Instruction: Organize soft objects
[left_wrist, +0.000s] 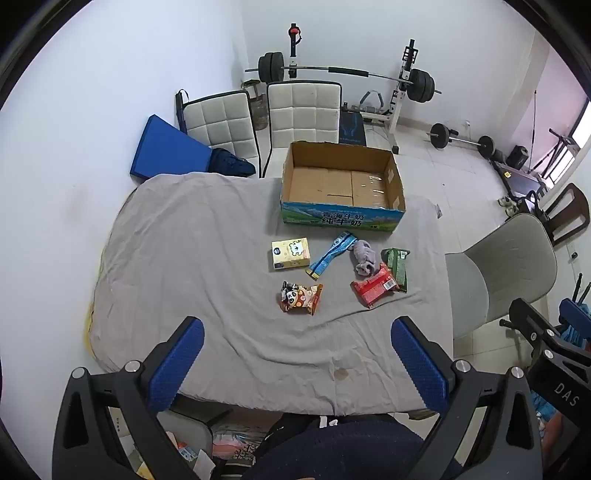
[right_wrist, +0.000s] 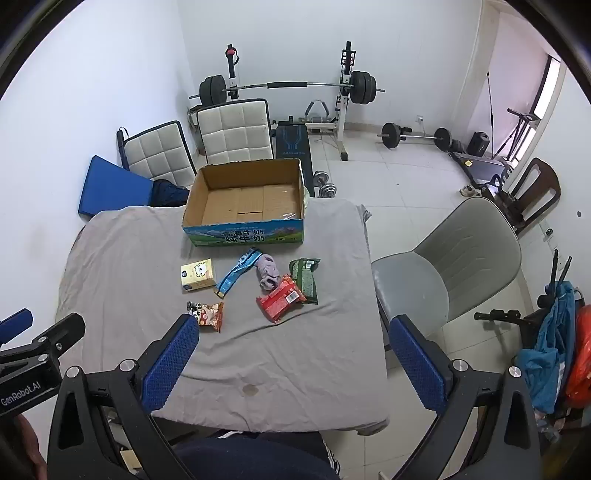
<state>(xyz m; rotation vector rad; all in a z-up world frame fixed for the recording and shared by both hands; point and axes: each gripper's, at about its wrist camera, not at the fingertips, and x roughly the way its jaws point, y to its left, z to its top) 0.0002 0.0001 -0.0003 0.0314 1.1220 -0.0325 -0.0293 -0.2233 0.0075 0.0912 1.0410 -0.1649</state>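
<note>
An empty open cardboard box stands at the table's far side. In front of it lie a yellow tissue pack, a blue sachet, a grey-purple sock, a green packet, a red packet and an orange panda snack bag. My left gripper is open and empty above the near table edge. My right gripper is open and empty, near the table's right front.
A grey cloth covers the table. A grey chair stands to the right. Two white padded chairs and a weight bench with barbell stand behind.
</note>
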